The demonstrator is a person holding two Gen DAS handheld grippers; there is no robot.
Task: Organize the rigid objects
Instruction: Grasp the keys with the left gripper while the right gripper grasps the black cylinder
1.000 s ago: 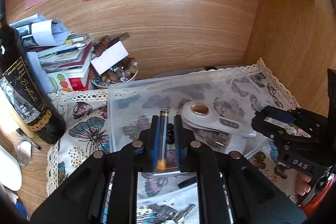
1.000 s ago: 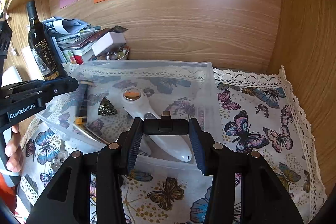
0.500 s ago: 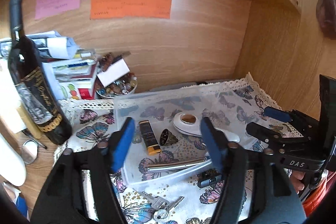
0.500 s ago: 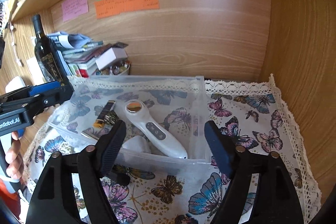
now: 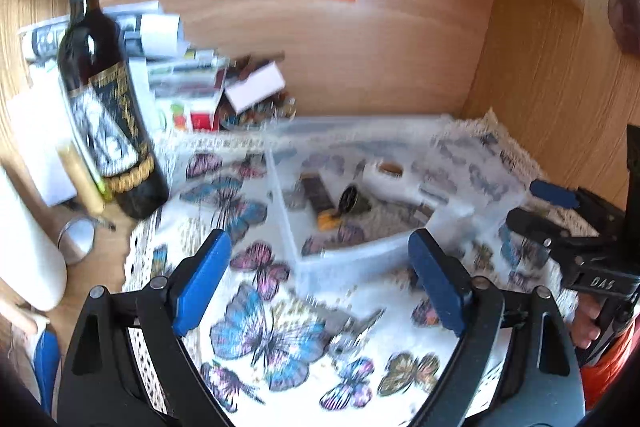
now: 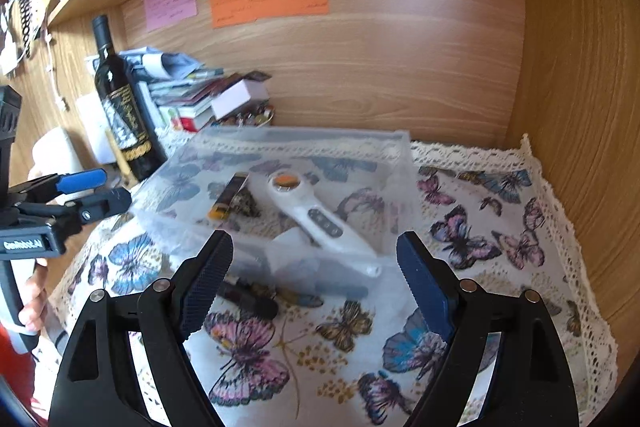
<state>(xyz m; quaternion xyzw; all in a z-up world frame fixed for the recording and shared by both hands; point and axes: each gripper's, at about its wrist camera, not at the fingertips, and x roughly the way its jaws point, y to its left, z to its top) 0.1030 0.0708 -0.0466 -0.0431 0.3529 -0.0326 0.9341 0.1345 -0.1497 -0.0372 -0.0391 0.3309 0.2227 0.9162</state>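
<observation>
Left wrist view: the left gripper (image 5: 320,271) is hanging wide open and empty above the butterfly cloth (image 5: 256,331), with the clear bin (image 5: 344,259) just ahead, a lighter (image 5: 322,201) lying inside it.

Right wrist view: the right gripper (image 6: 314,275) is gaping wide, empty, the bin (image 6: 400,163) ahead holding the white handheld device (image 6: 320,223).

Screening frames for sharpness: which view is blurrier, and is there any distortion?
Left wrist view: heavy motion smear over the clear plastic storage bin and dark wine bottle. Right wrist view: sharper, the white handheld device reads clearly, mild blur only. Both: fisheye bends the wooden back wall.
</observation>
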